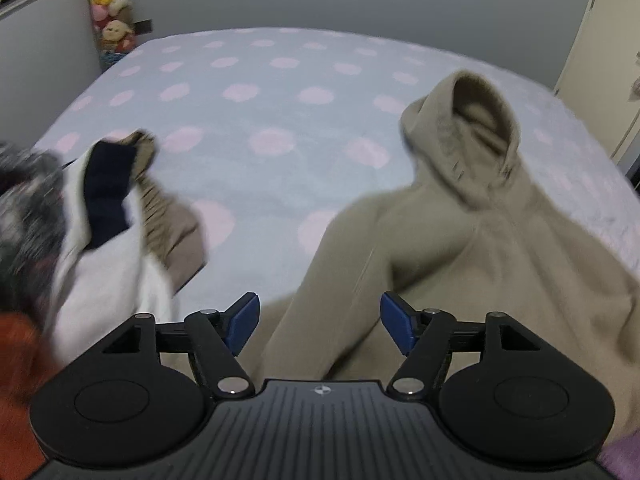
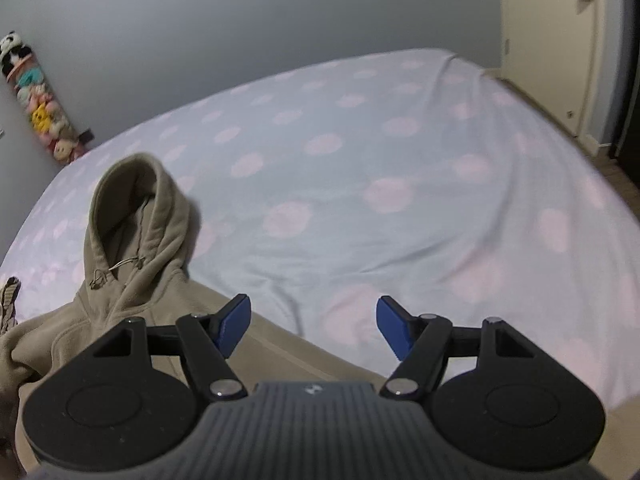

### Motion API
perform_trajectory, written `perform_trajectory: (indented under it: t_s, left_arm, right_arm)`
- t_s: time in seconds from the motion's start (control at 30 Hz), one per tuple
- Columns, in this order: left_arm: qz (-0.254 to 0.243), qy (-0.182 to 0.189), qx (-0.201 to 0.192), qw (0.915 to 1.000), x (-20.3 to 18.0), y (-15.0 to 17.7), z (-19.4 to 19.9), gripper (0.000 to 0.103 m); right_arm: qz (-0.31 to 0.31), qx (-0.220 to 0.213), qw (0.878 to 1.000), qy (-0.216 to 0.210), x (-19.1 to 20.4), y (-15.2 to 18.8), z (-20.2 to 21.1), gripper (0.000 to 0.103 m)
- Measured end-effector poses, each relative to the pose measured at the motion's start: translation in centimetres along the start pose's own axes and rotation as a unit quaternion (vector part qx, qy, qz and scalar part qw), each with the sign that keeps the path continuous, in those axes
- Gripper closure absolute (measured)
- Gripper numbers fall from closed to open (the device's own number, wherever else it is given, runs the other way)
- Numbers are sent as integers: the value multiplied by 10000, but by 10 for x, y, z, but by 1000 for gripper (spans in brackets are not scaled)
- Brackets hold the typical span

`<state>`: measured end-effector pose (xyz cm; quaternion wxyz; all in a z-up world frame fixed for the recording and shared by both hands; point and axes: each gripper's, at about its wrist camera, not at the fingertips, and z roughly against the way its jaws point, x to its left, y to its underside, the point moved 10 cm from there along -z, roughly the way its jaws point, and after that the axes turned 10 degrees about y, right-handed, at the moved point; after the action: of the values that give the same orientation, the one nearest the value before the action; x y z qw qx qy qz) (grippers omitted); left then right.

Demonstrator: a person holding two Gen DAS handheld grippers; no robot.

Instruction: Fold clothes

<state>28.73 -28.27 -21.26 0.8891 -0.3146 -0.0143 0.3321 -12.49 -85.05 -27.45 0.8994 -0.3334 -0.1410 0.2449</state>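
A beige hoodie (image 1: 460, 248) lies on the bed with its hood (image 1: 476, 128) pointing to the far side. Its body runs under my left gripper (image 1: 318, 324), which is open with nothing between its blue pads. In the right wrist view the same hoodie (image 2: 132, 240) sits at the lower left, hood (image 2: 132, 196) up and drawstring showing. My right gripper (image 2: 314, 326) is open above the hoodie's right edge and the bedsheet. A heap of other clothes (image 1: 100, 216) with a white piece, a dark sock and a beige ribbed cuff lies at the left.
The bed has a pale blue sheet with pink dots (image 1: 280, 92), wide and bare beyond the hoodie (image 2: 400, 200). A hanging column of plush toys (image 1: 110, 8) is at the far left wall. A cream door (image 2: 548, 40) stands at the right.
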Motion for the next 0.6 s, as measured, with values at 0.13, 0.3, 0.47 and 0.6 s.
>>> perform_trajectory:
  t_s: [0.13,0.3,0.47,0.6]
  left_arm:
    - [0,-244,227,9994,16,38,2,34]
    - [166,-294,120,9994,30,51,-14,34]
    - [317,-187,192,9991,36,58,-33,76]
    - [203,-54,67,9998,23,38,-20,92]
  right_arm:
    - [-196,-103,9994,259,-41,16,36,31]
    - [-475,-87,9971,585,-80,44,65,31]
    - [-754,-70,9930,909,-118,72,94,31]
    - [-976,-56,9883,1168,-148,95,117,31]
